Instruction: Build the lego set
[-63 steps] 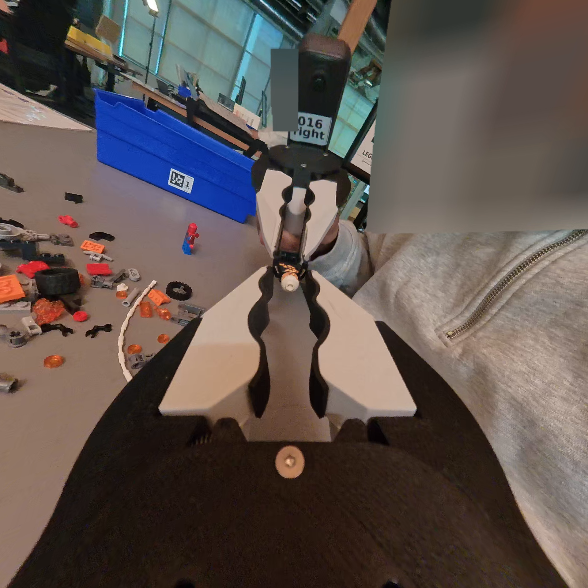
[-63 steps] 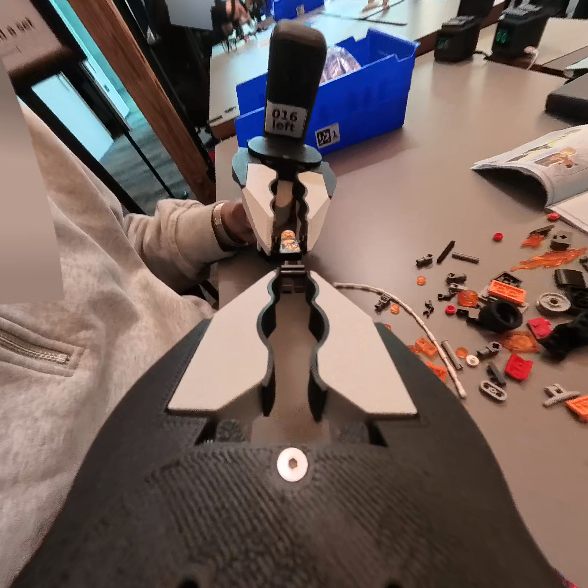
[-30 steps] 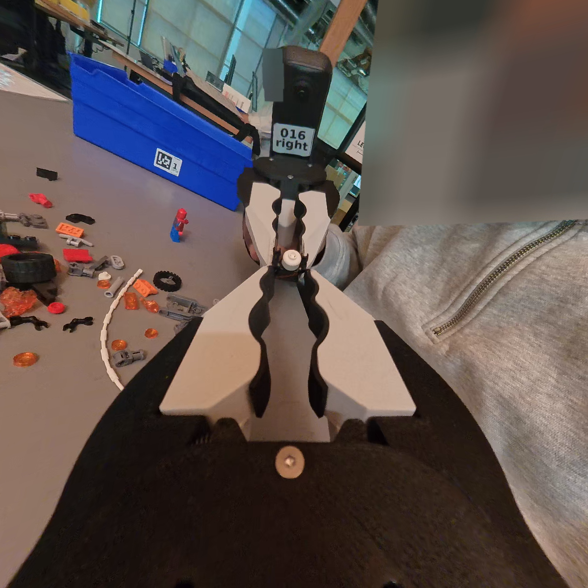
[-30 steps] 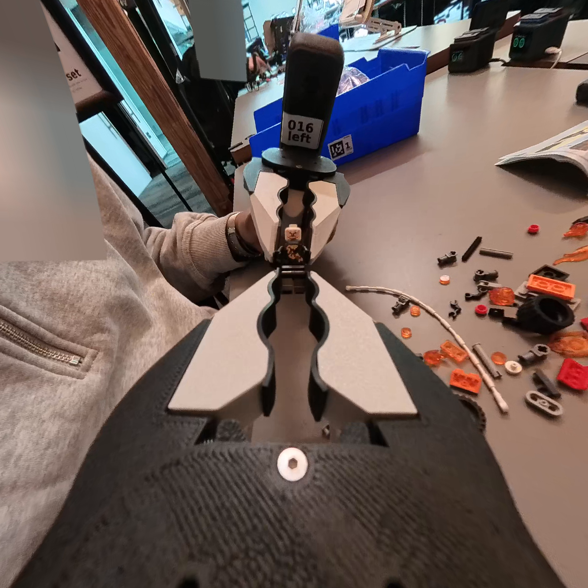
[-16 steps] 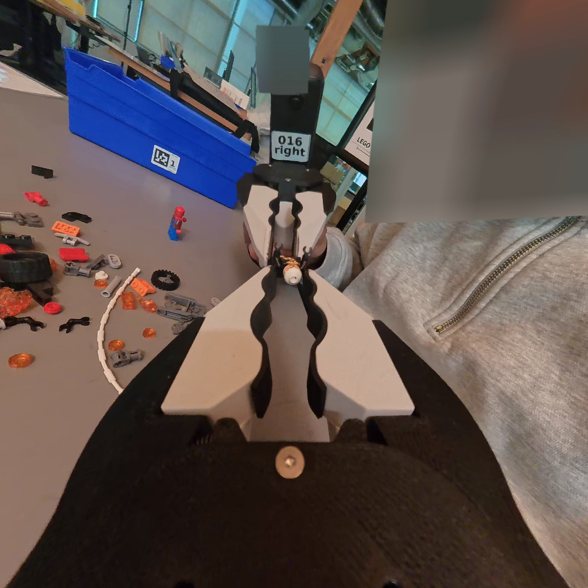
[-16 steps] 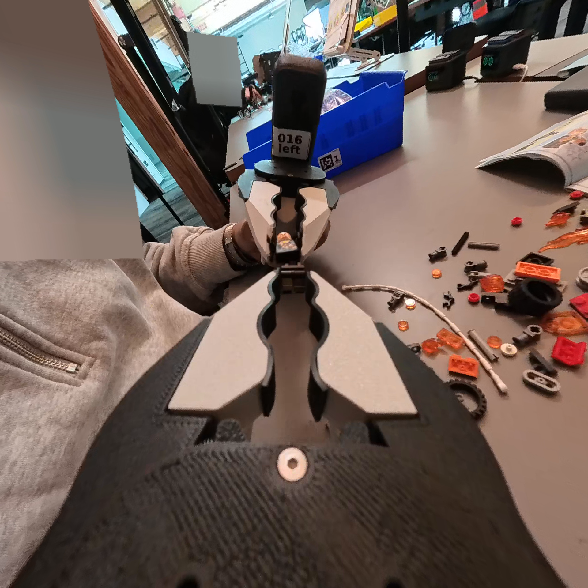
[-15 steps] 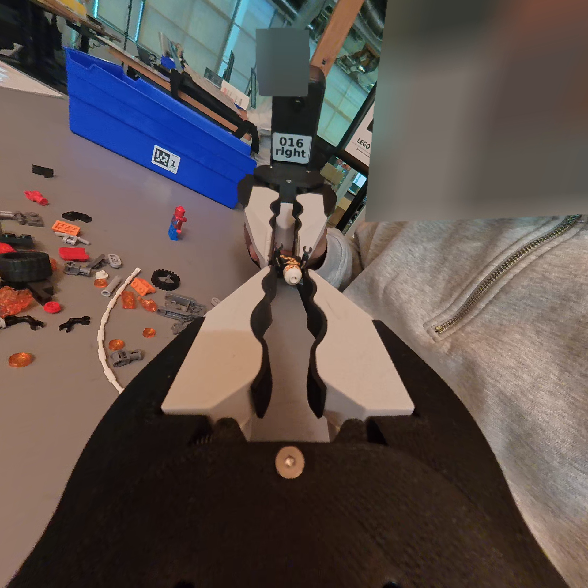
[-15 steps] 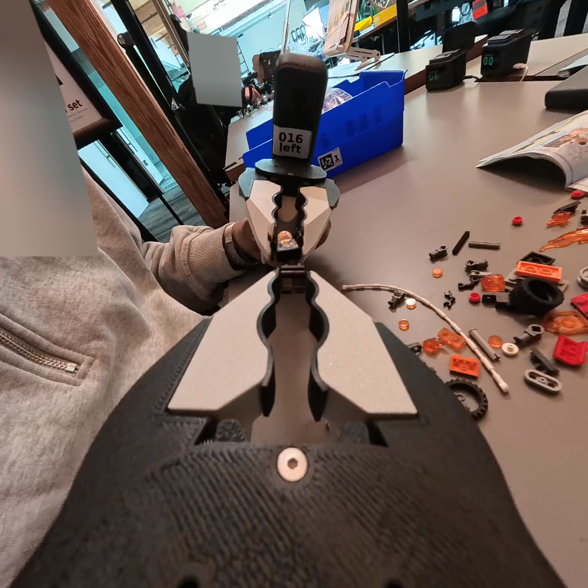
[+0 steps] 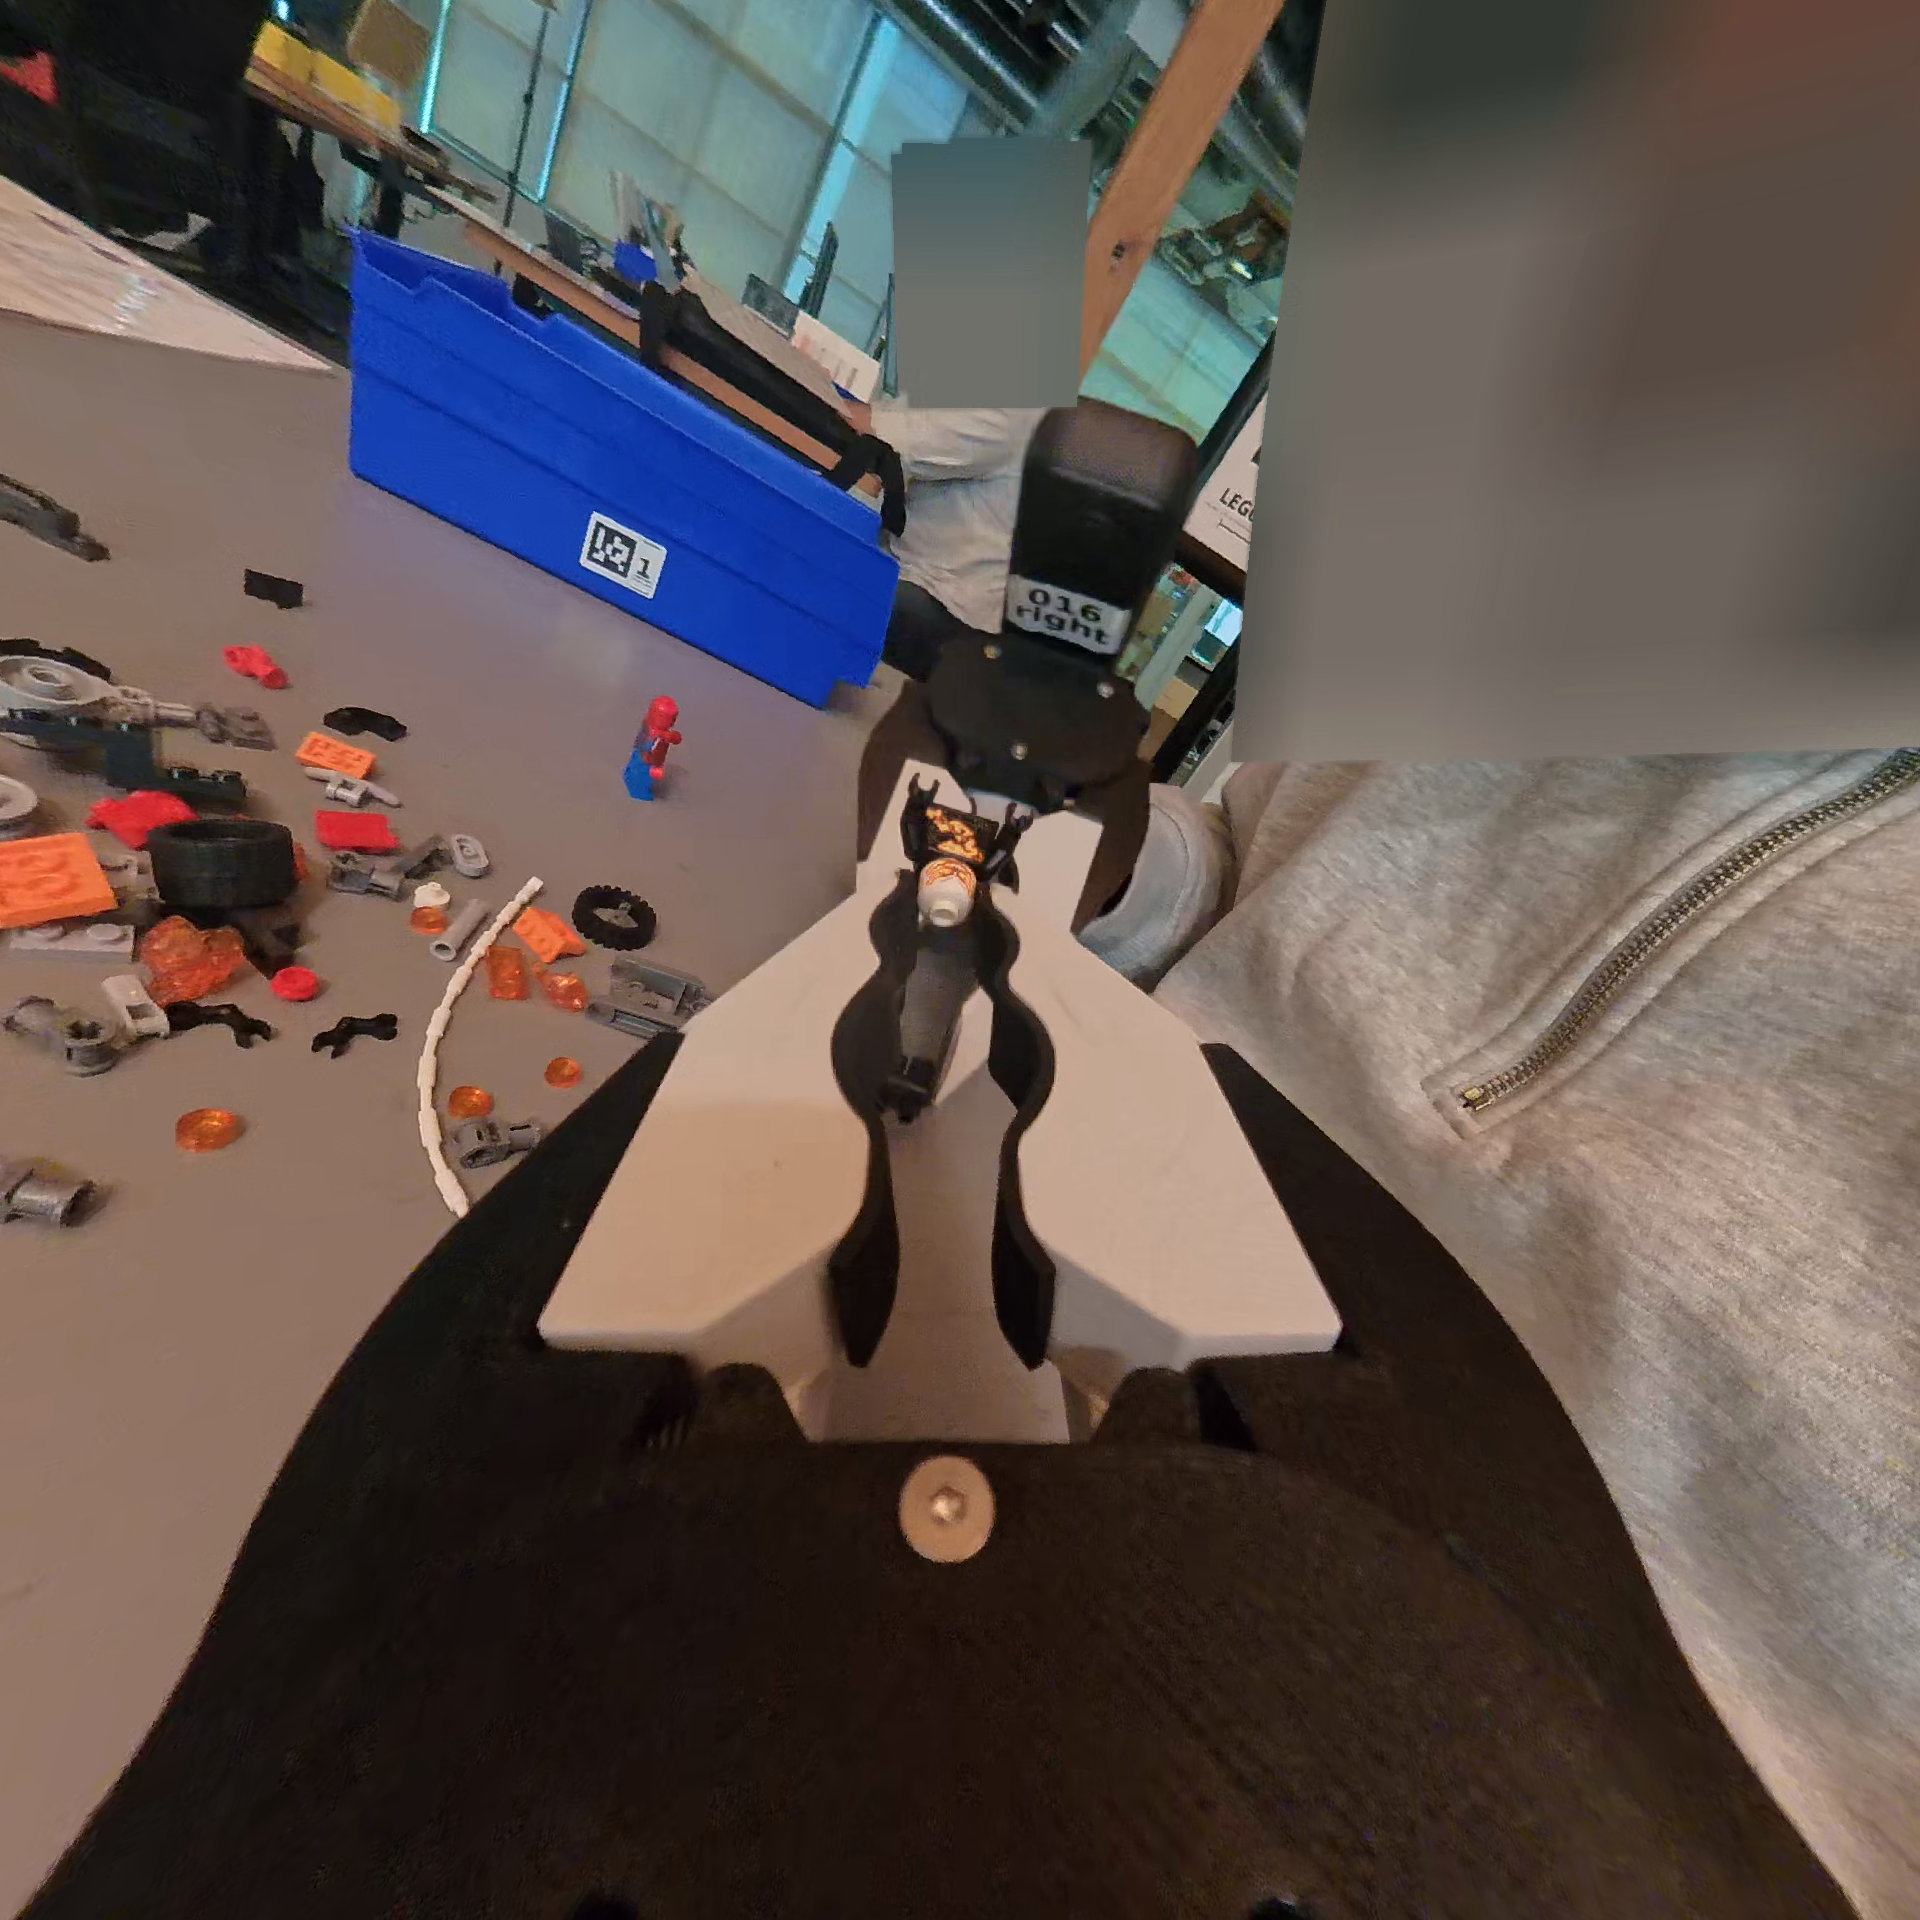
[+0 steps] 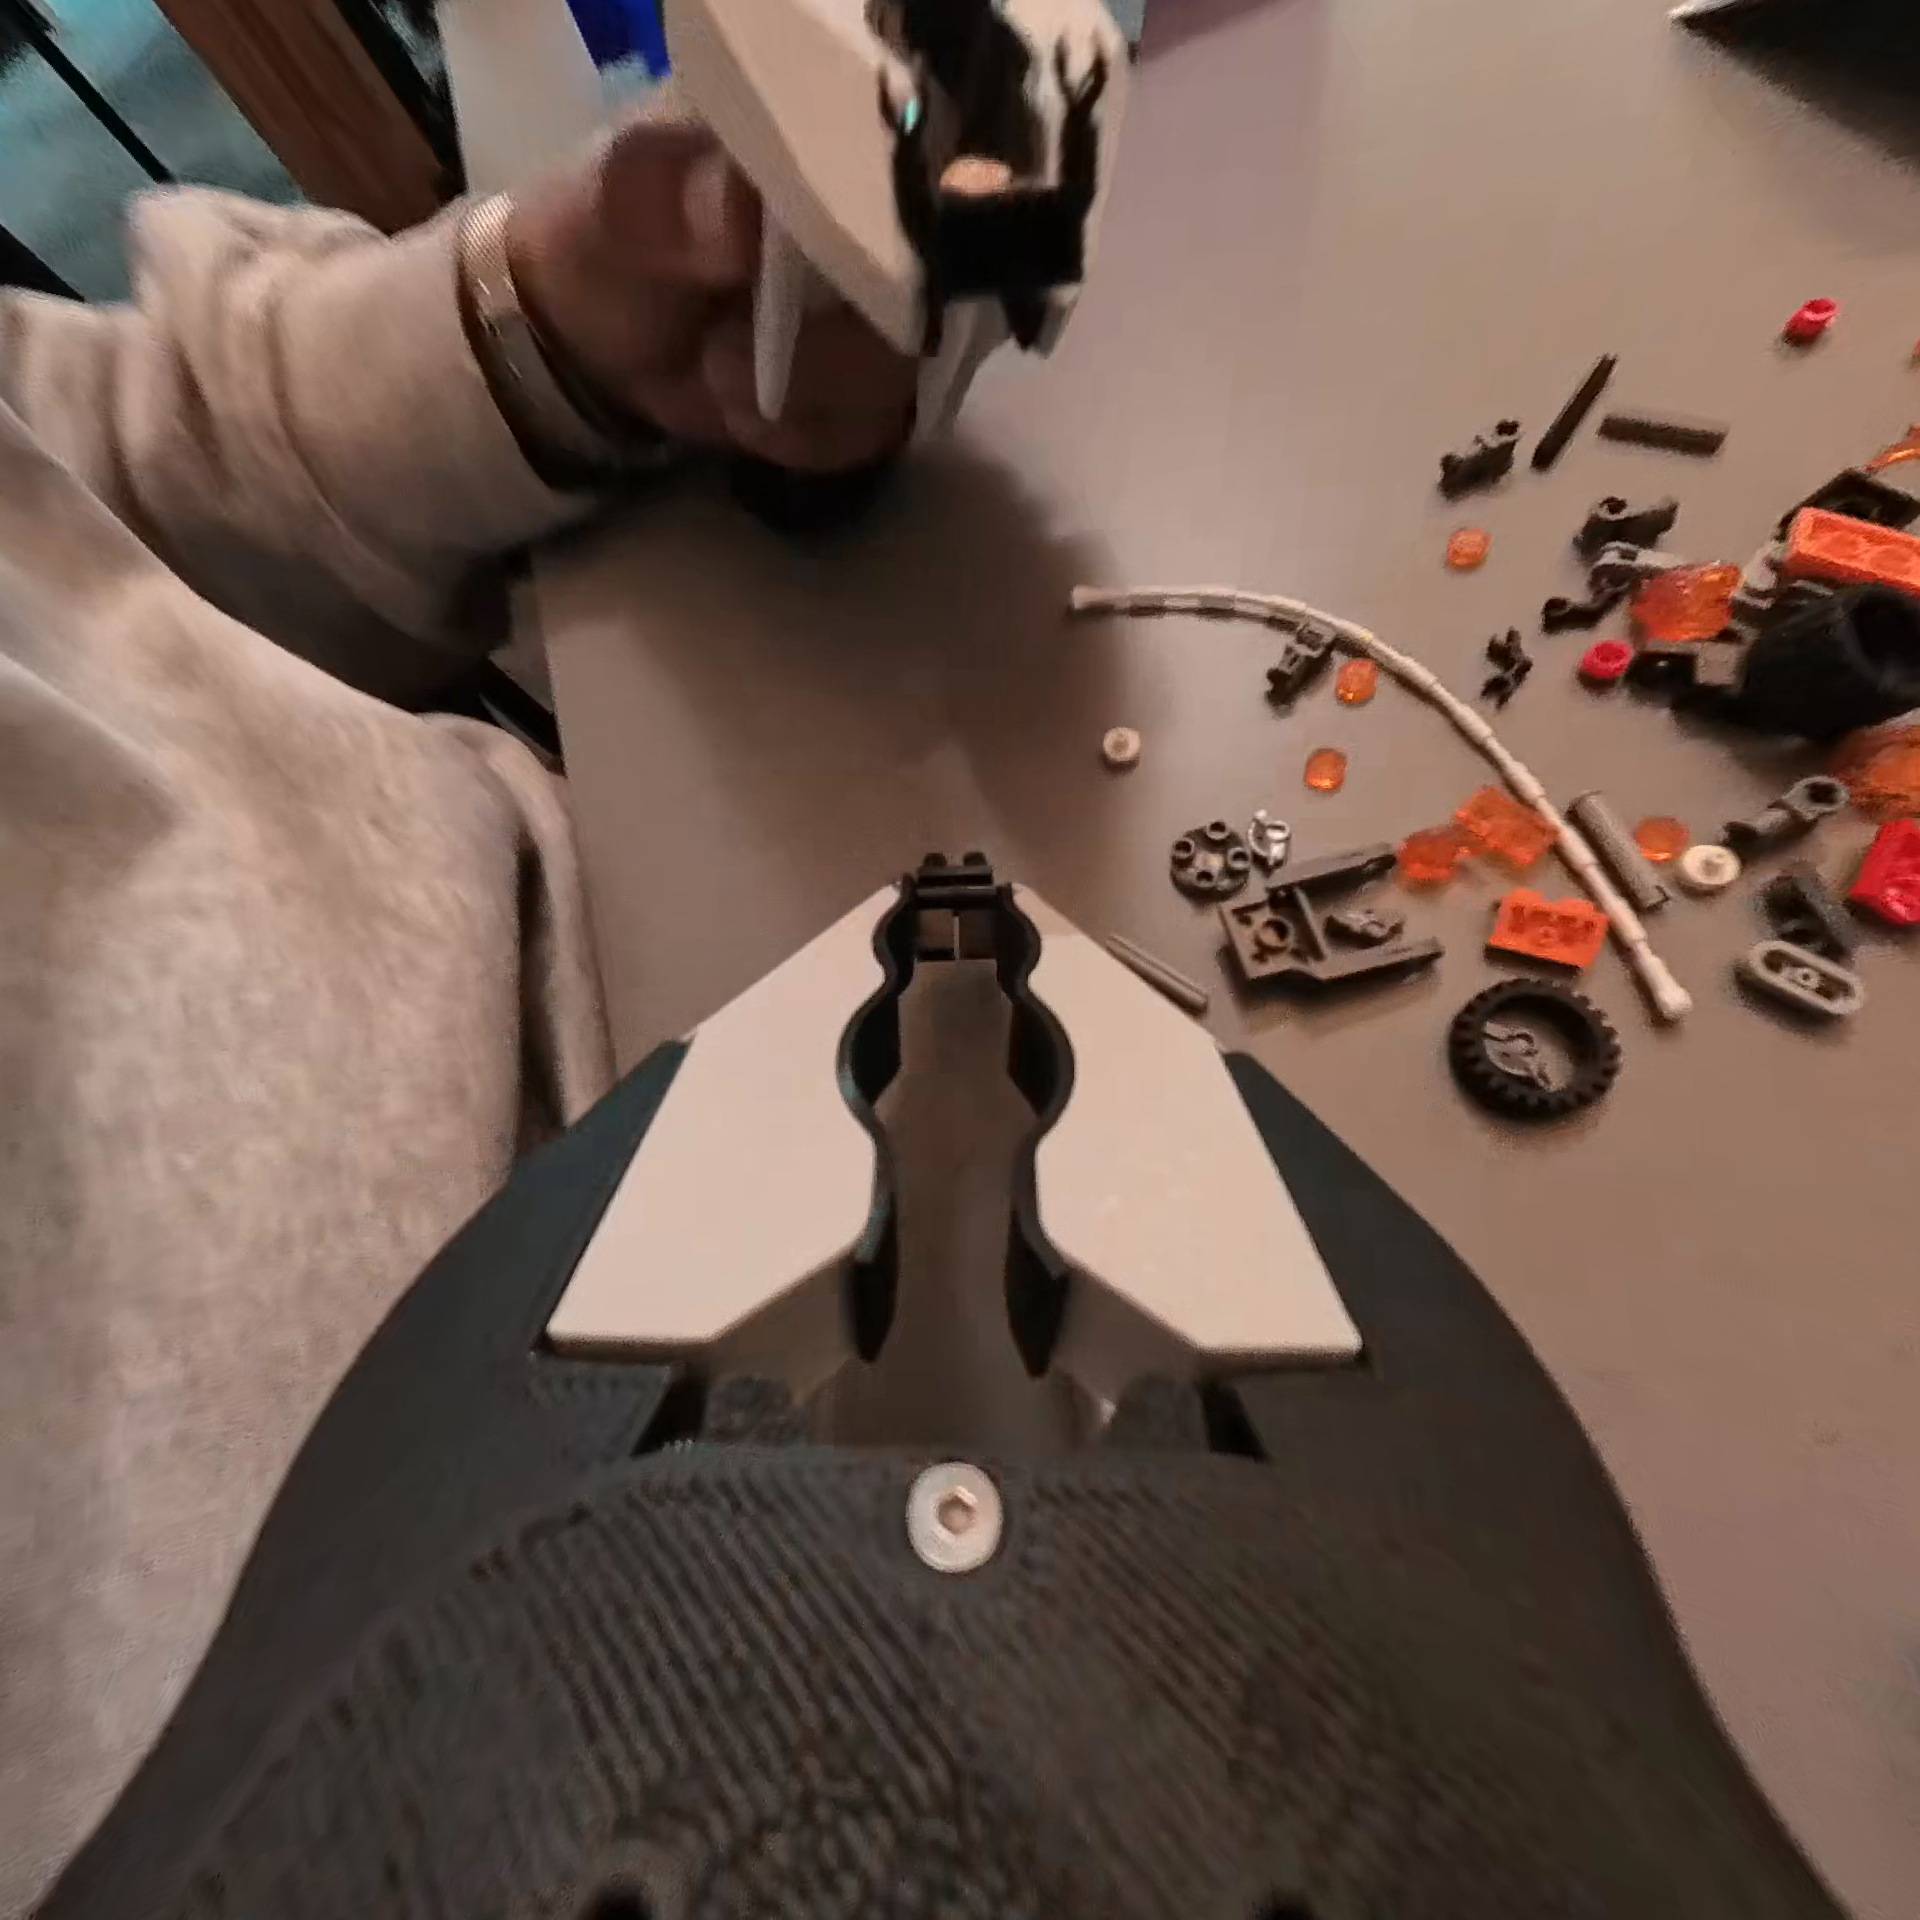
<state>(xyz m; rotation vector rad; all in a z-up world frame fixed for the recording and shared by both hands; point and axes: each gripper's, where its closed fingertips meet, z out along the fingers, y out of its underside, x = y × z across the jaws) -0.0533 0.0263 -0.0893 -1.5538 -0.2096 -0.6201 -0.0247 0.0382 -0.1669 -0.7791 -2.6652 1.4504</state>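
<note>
Basically, left gripper (image 9: 948,914) clamps the minifigure torso (image 9: 951,836) by its head; right gripper (image 10: 954,906) pinches the black legs (image 10: 954,896). Light, slick, pops loose easily: grip flat sides.

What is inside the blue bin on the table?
Cannot tell. The left wrist view shows only the blue bin's outer wall and rim from a low angle; its inside is hidden. The right wrist view misses it.

Blue bin (image 9: 623,488), grey table (image 9: 208,1299), red-and-blue minifigure (image 9: 652,747), black tyre (image 9: 220,861), orange translucent studs (image 9: 208,1129), grey sweatshirt (image 9: 1558,1143)
</note>
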